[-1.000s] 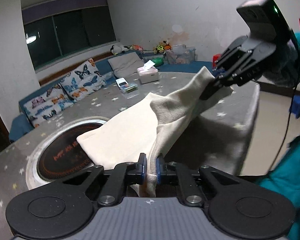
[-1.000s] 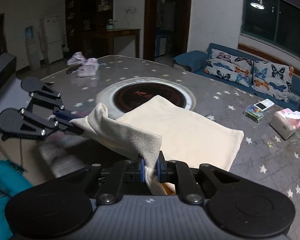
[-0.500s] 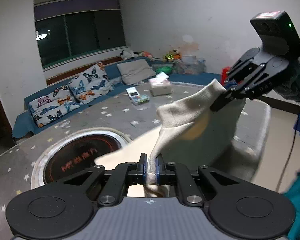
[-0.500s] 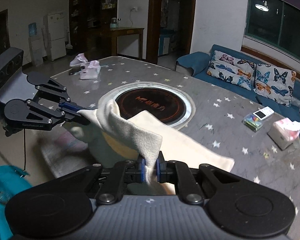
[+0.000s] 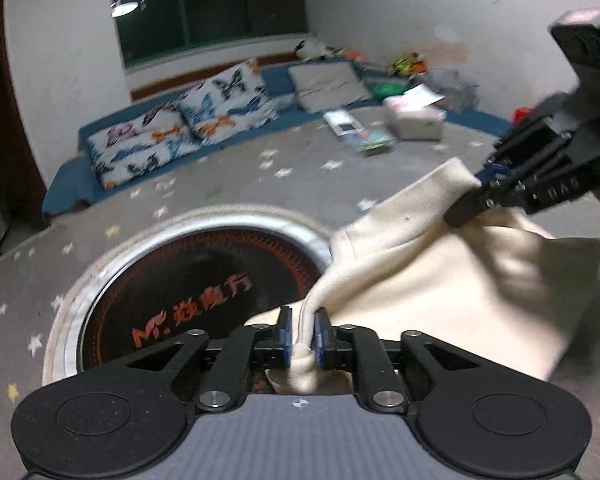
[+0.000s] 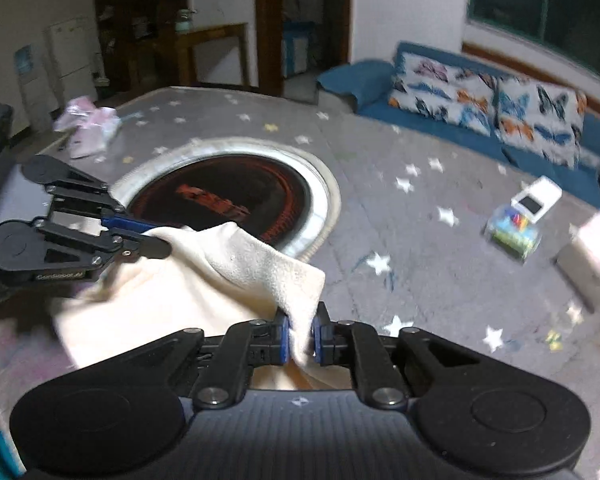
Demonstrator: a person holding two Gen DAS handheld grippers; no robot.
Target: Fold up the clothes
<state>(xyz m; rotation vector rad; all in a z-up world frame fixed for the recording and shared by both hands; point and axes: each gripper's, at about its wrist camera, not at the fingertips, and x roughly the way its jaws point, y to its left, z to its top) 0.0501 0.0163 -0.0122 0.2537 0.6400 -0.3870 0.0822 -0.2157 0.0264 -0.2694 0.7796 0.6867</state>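
Note:
A cream cloth garment (image 5: 440,280) hangs between my two grippers above the grey star-patterned table (image 5: 220,184). My left gripper (image 5: 303,334) is shut on one corner of it. My right gripper (image 6: 300,338) is shut on the other corner (image 6: 296,292). In the left wrist view the right gripper (image 5: 476,192) pinches the cloth at the upper right. In the right wrist view the left gripper (image 6: 156,240) pinches it at the left. The cloth (image 6: 204,292) sags between them, and its lower part is hidden behind the grippers.
A round black inset with red lettering and a metal rim (image 5: 188,280) sits in the table, also seen in the right wrist view (image 6: 236,196). A tissue box (image 5: 414,122), a small device (image 6: 536,200) and pink items (image 6: 88,126) lie on the table. A blue sofa with butterfly cushions (image 5: 180,136) stands behind.
Both grippers have carried the cloth forward over the table toward the round inset and lowered it. The cloth has left the table's near edge. Both grips stay shut.

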